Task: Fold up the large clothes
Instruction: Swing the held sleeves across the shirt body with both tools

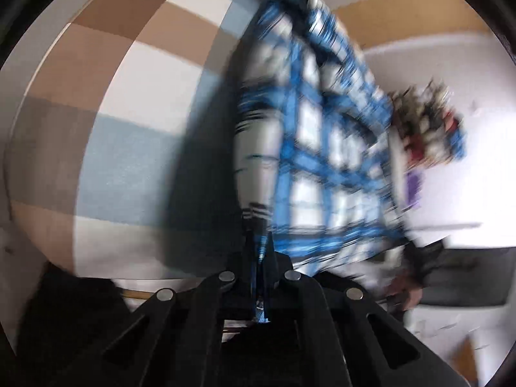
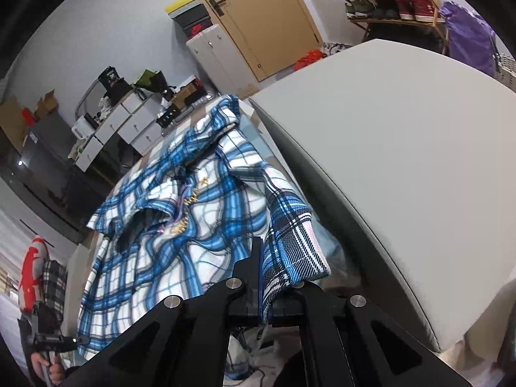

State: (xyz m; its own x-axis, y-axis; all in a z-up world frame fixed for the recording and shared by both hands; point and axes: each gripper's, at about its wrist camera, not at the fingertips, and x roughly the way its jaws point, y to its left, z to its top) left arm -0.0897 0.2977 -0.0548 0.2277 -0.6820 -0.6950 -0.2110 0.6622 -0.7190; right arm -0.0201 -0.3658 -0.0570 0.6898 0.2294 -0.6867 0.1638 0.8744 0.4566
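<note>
Checked tabletop point(image 1: 106, 103) carries the blue plaid shirt point(image 2: 180, 225), spread toward its near edge, one side lifted. Both pinch fabric: right hand-held gripper point(image 2: 262, 277) clamps a cuff-like edge, left hand-held gripper point(image 1: 262, 258) clamps another edge. Advice: keep the span taut, lift evenly, align hems before laying over.

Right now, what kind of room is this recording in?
Likely a lived-in home entryway or storage room: a shoe rack by a wooden door, white drawer cabinets piled with clutter.
</note>
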